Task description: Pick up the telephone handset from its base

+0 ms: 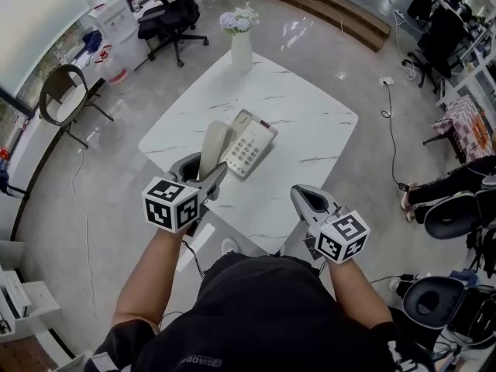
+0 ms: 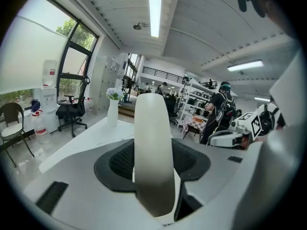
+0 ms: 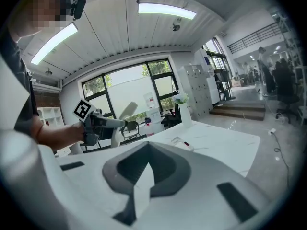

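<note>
The handset (image 1: 213,147) is clamped in the left gripper (image 1: 203,173), and it is seen clear of the telephone base (image 1: 249,147). It is held close to upright, its lower end pinched between the two jaws and its upper end raised over the left edge of the base. In the left gripper view the cream body (image 2: 153,152) is caught squarely between the dark pads, narrow side on, which is judged a sound hold for a smooth curved shell that could otherwise twist.

The base is left flat on the white marble table (image 1: 310,122), keypad up, its cradle side uncovered. No cord can be made out between handset and base.

The right gripper (image 1: 306,198) is kept low at the near table edge, well apart from the phone. Its jaws are drawn together with nothing between them, and it is judged to be parked out of the way, since one gripper is enough for the lift. A vase of flowers (image 1: 241,45) is noted at the far corner, well clear of the action.

The pick-up is judged all but done. If the base is tethered by a cord, a further raise would call for care, since the base could be dragged.
</note>
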Motion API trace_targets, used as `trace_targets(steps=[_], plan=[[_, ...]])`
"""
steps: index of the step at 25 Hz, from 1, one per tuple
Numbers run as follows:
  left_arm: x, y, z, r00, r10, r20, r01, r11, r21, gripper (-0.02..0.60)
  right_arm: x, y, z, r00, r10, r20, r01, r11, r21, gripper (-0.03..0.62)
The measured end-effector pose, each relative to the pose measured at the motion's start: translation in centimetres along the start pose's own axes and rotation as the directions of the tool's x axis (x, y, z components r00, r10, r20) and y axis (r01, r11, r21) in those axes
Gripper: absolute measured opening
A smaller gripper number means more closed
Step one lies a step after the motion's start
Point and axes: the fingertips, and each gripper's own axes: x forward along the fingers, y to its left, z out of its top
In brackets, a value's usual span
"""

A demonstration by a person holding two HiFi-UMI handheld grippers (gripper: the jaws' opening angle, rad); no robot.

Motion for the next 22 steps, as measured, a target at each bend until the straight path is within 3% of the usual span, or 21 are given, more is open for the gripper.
trace_targets(steps=[11,22], plan=[[-3.3,-3.9,-0.8,0.996,-0.042,0.079,0.046,0.998,-0.040,0.213,-0.1,0.2,0.9,1.000,0.000,0.019,0.000,1.000,-0.030,0.000],[-4.1,-5.4,-1.2,0.994,-0.073,0.077,0.076,0.997,-0.033,0.213,0.0,0.5,0.7,0.999,-0.013,0.041,0.013,1.000,-0.008,0.000]])
